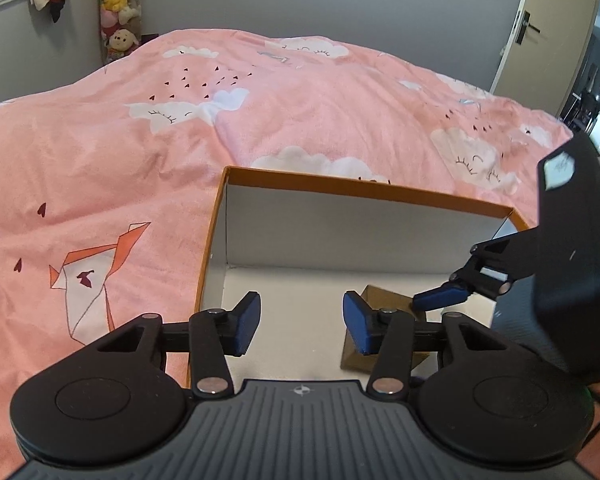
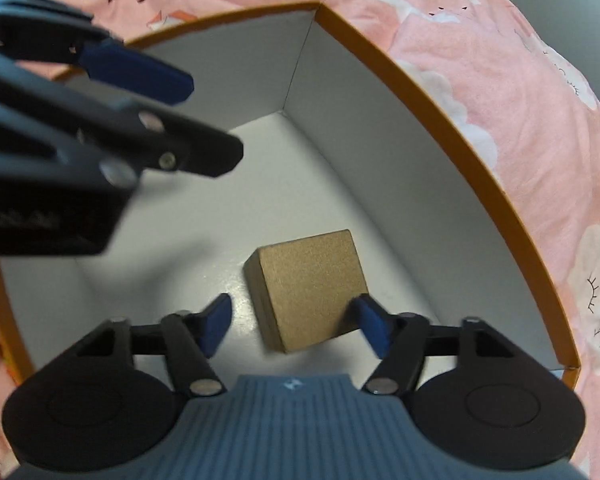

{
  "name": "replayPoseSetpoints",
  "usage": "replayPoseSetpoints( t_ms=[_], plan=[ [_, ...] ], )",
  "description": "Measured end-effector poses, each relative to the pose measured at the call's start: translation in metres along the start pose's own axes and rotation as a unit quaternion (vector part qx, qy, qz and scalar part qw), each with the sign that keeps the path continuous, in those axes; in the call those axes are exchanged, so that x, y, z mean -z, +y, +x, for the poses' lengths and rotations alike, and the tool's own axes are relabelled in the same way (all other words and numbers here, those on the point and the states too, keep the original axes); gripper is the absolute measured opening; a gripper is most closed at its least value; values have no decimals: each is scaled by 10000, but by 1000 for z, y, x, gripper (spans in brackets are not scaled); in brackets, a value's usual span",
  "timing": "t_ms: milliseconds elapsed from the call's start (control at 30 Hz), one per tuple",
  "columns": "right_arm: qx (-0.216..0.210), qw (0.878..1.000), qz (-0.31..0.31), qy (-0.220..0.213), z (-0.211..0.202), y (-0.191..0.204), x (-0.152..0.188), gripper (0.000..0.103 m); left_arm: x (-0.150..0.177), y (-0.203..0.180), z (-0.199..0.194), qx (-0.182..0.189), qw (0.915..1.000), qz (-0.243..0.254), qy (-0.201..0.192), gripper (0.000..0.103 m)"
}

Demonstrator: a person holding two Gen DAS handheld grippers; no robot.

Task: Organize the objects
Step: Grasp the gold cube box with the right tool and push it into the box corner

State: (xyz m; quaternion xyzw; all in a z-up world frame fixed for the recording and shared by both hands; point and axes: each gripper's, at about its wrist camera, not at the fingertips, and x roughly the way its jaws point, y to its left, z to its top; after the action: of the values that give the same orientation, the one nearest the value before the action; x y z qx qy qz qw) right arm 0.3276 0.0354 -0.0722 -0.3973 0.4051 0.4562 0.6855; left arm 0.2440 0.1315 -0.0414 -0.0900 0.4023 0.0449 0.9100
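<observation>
Squarely brown cardboard cube (image 2: 310, 288) — inside orange-rimmed white box (image 2: 428, 92).

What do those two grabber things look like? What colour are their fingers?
Both look alike. The left gripper and the right gripper have matte black linkage arms with silver rivets, two round black discs and a ribbed grey body bearing a small round emblem. Their fingertips are flat blue pads. A green light glows on the right gripper's housing.

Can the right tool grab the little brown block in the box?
Probably yes. The brown block lies between the right tool's open fingers, on the floor of the open box, with nothing over it.
</observation>
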Motion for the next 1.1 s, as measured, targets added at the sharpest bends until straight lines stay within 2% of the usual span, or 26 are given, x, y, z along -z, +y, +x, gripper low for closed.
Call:
replayPoseSetpoints(
  t_ms=[100,400,433,467,533,667,733,767,867,967,1100],
  plan=[
    [154,9996,-226,34,5,5,-2,75,0,0,2,-45,10000,12,6,53],
    [362,9989,-269,96,17,-7,-5,74,1,-1,3,-53,10000,13,-26,51],
    [379,9988,-254,156,19,-10,-5,63,1,-1,3,-22,10000,-1,-25,51],
    [327,9989,-187,266,22,-14,-5,47,1,-1,2,-1,10000,-1,-31,51],
    [-10,9988,178,447,26,-28,-2,48,1,-2,3,11,10000,27,-33,51],
    [165,9991,135,366,16,-41,2,48,2,-2,4,19,10000,63,-46,51],
    [200,9993,131,295,8,-47,1,59,2,-3,5,25,10000,64,-46,51],
    [222,9994,108,242,5,-50,0,60,2,-4,5,27,10000,65,-42,51],
    [198,9995,134,215,0,-56,-6,60,1,-6,7,2,9999,102,-24,51],
    [267,9993,74,237,0,-56,-12,54,1,-8,5,8,9999,123,-33,51],
    [335,9985,-347,248,4,-38,-28,53,2,-10,3,64,9999,122,-55,51]
  ],
)
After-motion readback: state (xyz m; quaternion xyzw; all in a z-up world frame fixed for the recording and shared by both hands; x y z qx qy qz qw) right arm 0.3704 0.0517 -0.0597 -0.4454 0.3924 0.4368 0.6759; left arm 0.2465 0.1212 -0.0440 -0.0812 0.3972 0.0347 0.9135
